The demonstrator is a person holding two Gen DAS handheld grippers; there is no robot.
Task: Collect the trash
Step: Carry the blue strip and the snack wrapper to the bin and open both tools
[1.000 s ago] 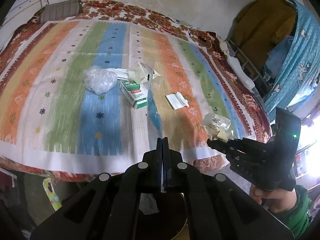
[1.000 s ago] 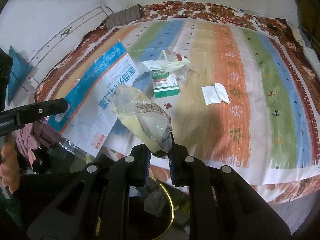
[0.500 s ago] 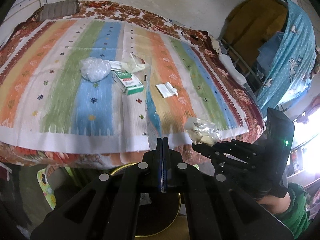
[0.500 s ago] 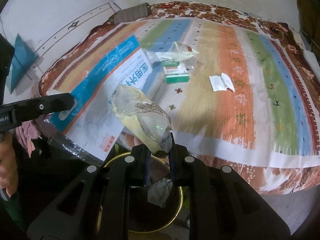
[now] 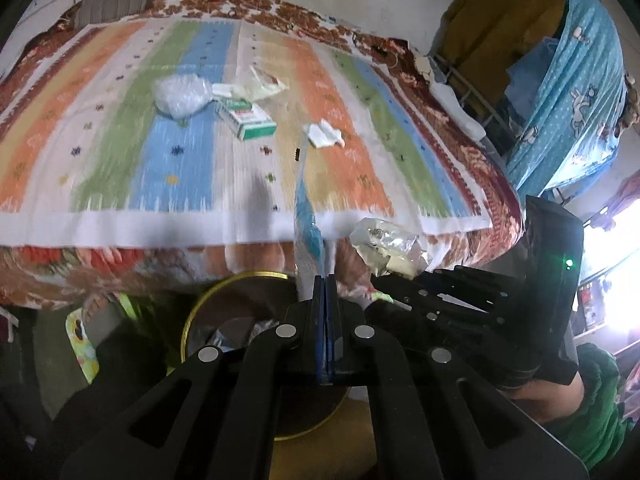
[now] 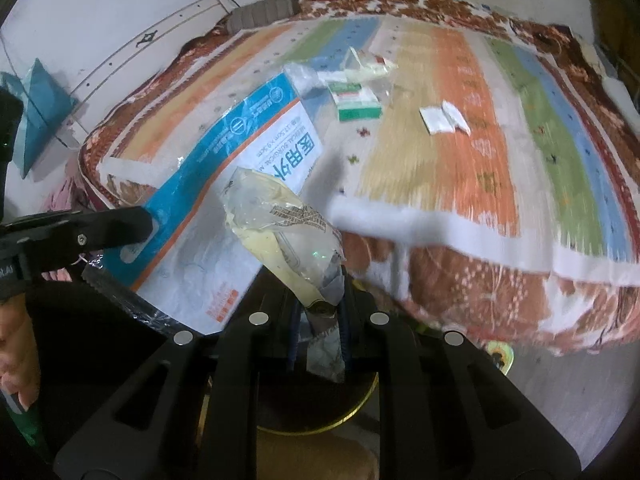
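My left hand-held gripper [image 5: 325,280] clamped on a blue-white packet [image 6: 224,184], my right hand-held gripper [image 6: 320,312] pinching a crumpled wrapper [image 6: 280,232], gold-rimmed bin [image 5: 240,280] below both, bed [image 5: 200,216] ahead.

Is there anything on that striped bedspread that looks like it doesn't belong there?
Yes: litter lies scattered mid-bed on the striped bedspread. There is a crumpled clear plastic bag, a green and white carton lying flat, a torn pale wrapper and a scrap of folded white paper. Nothing looks spilled or broken.
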